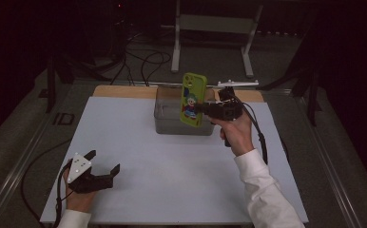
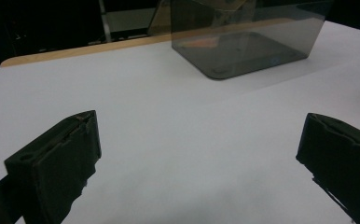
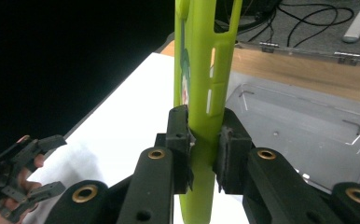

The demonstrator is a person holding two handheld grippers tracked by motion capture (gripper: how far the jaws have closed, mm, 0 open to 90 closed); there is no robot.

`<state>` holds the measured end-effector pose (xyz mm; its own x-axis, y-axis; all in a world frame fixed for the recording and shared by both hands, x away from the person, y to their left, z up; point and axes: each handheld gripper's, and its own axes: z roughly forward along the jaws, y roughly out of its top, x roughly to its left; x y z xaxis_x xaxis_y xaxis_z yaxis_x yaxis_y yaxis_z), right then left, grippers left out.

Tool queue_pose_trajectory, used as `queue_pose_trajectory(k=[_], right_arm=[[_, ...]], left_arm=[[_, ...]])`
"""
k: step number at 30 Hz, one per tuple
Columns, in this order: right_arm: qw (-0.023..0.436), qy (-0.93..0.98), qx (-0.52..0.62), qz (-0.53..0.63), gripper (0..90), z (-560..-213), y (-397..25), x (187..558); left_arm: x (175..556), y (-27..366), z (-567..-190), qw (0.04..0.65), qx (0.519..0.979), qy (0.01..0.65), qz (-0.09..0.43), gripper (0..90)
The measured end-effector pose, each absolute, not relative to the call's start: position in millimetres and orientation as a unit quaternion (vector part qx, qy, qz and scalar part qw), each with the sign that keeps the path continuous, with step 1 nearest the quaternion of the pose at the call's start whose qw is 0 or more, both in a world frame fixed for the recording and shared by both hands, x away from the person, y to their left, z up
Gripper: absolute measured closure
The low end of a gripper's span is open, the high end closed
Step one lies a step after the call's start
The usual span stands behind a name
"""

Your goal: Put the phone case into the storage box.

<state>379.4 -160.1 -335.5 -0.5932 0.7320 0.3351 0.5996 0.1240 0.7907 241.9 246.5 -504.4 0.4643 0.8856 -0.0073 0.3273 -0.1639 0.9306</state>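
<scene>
One clear box with nothing inside, right tongs clenching green phone case above it, left tongs released.

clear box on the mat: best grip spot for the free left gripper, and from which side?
Take the clear box by a top edge of one wall, coming from above. It stands open-topped with thin upright walls, and its body looks wider than the left gripper's open jaws. The near-left wall seems best: the right gripper holds a phone case over its right part.
</scene>
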Motion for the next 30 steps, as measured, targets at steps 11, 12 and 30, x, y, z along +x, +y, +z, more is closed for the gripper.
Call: queue_pose_trajectory(k=[11, 12, 30], right_arm=[[0.076, 0.749, 0.460, 0.471, 77.9, -334, -162, 395], [0.078, 0.748, 0.461, 0.470, 78.0, -334, -162, 396], [0.090, 0.751, 0.476, 0.448, 78.0, -332, -158, 416]], left_arm=[[242, 247, -504, 0.482, 0.704, 0.431, 0.294, 0.0], [242, 247, -504, 0.481, 0.703, 0.432, 0.295, 0.0], [241, 250, -503, 0.482, 0.700, 0.436, 0.297, 0.0]])
